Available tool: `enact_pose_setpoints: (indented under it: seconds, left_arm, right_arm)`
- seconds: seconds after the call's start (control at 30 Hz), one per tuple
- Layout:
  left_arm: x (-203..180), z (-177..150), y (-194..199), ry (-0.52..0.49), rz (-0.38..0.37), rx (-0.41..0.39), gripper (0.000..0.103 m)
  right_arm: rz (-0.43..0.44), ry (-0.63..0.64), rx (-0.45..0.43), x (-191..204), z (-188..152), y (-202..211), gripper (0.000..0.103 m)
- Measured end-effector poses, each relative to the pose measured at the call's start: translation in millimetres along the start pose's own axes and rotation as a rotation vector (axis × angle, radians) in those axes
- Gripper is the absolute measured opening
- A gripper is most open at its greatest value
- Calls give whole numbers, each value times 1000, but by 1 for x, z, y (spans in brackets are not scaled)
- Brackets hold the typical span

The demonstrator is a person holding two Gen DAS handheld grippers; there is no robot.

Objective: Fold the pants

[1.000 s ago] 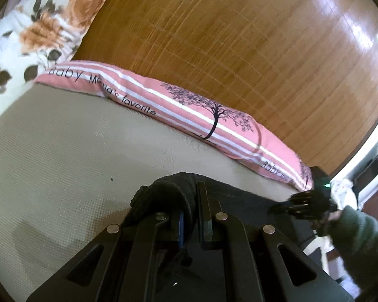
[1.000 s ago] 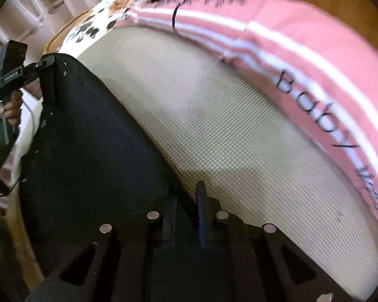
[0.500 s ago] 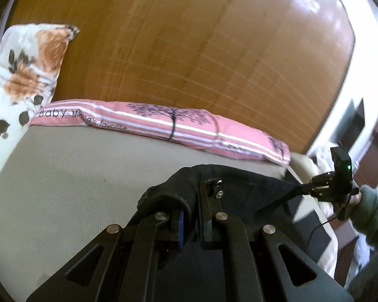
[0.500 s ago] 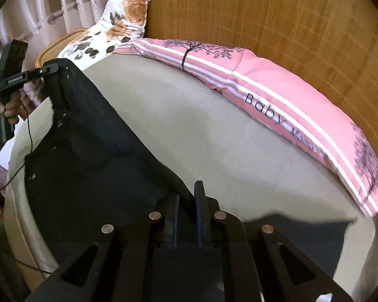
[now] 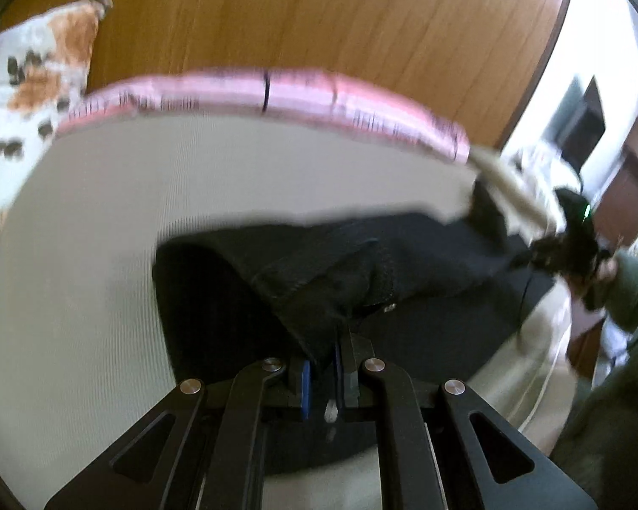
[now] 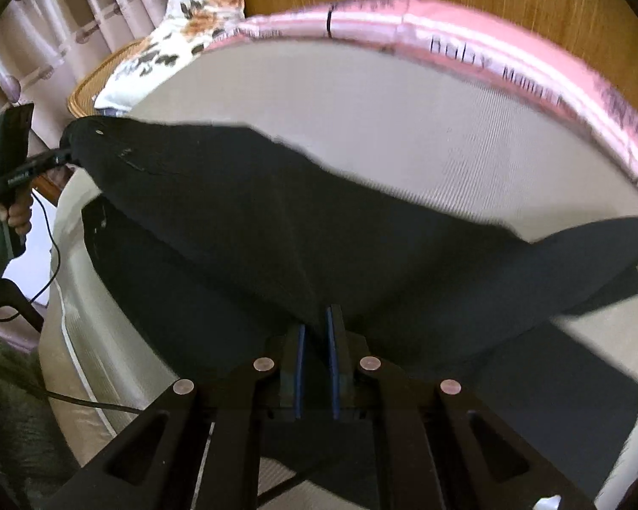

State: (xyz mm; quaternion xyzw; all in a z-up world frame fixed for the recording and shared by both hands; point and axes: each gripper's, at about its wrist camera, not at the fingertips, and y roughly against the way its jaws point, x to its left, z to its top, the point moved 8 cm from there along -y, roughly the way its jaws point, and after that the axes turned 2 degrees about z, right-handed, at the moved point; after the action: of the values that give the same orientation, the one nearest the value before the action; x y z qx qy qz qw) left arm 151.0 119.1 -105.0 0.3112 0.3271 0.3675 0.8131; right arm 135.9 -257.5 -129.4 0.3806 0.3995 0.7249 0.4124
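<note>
Over the beige bed (image 6: 404, 136), the black pants (image 6: 276, 229) hang stretched between both tongs. At the left, the left tongs (image 5: 321, 350) are clenched on the bunched waistband; at the right, the right tongs (image 6: 317, 327) pinch a fold. A pink pillow (image 6: 510, 55) lines the wooden headboard (image 5: 319, 12) beyond.

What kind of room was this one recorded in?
Most likely a bedroom: a beige mattress against a wooden headboard, a pink bolster pillow, a floral pillow, curtains.
</note>
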Motion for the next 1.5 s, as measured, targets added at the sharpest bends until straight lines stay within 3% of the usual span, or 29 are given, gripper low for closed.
enact_pose_setpoints:
  seconds: [0.13,0.3,0.4,0.53,0.63,0.73,0.8,1.0,1.1,1.3,1.5]
  left_arm:
    - [0,-37,-23,-50,46,112,9]
    - [-2,-42,-21,-54,87,113,15]
    - [-2,-43,-19,-55,130,134,26]
    - [6,-44,-10,-28,209,167,56]
    - [12,-51,4,15,243,189,58]
    - [20,-55,19,97,283,199,58]
    - [23,-60,27,206,297,205,58]
    - [-1,-70,24,527,94,177,58]
    - [-4,-72,9,648,68,167,58]
    - [8,-68,-10,804,94,93,58]
    - [20,-59,-19,870,112,34,54]
  right_arm:
    - [-19,3,29,6,-18,-18,7]
    - [-68,4,40,10,-29,-28,8]
    - [-87,-19,27,12,-29,-30,15]
    - [-93,-76,-14,13,-29,-21,30]
    - [-73,-119,-54,14,-35,-7,34]
    - [-44,-175,-104,14,-41,11,41]
    - [-28,-219,-125,10,-43,19,46]
    - [72,-421,-152,-7,-62,22,47]
    - [105,-513,-157,-19,-72,15,47]
    - [188,-646,-219,-35,-71,6,47]
    - [238,-781,-264,-56,-68,-9,46]
